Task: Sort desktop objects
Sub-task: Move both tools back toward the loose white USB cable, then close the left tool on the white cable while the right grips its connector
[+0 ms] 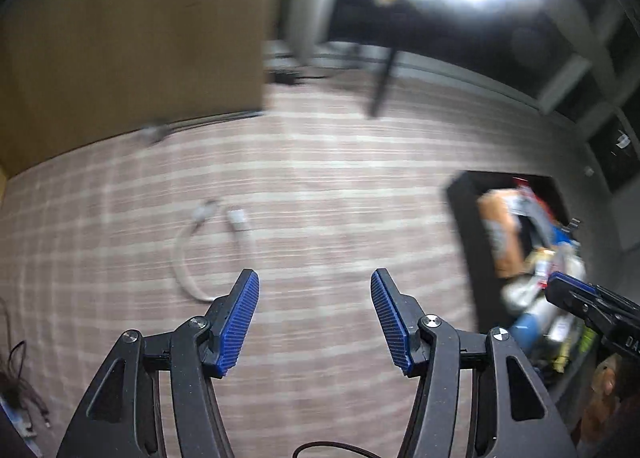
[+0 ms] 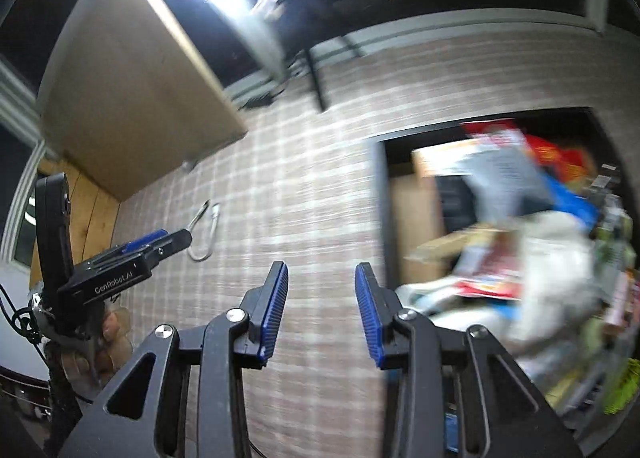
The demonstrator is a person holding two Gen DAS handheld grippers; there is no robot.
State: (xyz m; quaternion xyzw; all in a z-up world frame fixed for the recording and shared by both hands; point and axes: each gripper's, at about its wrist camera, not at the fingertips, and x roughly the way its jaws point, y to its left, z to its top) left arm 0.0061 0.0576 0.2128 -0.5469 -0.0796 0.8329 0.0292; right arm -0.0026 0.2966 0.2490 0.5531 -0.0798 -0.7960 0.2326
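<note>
A short white cable (image 1: 192,254) lies bent in a U on the checked tablecloth, ahead and left of my left gripper (image 1: 315,290), which is open and empty. The cable also shows in the right wrist view (image 2: 206,232), just beyond the left gripper's tip (image 2: 176,240). My right gripper (image 2: 321,286) is open and empty, just left of a black bin (image 2: 382,193) full of mixed packets and boxes. The bin also shows at the right of the left wrist view (image 1: 464,225), with the right gripper's tip (image 1: 560,286) over it. Both views are motion-blurred.
A tan box or board (image 1: 132,37) stands at the back left on the cloth (image 1: 320,177). A dark cable (image 1: 16,382) lies at the left edge. A black stand leg (image 1: 382,85) is at the back. A bright light glares at the top.
</note>
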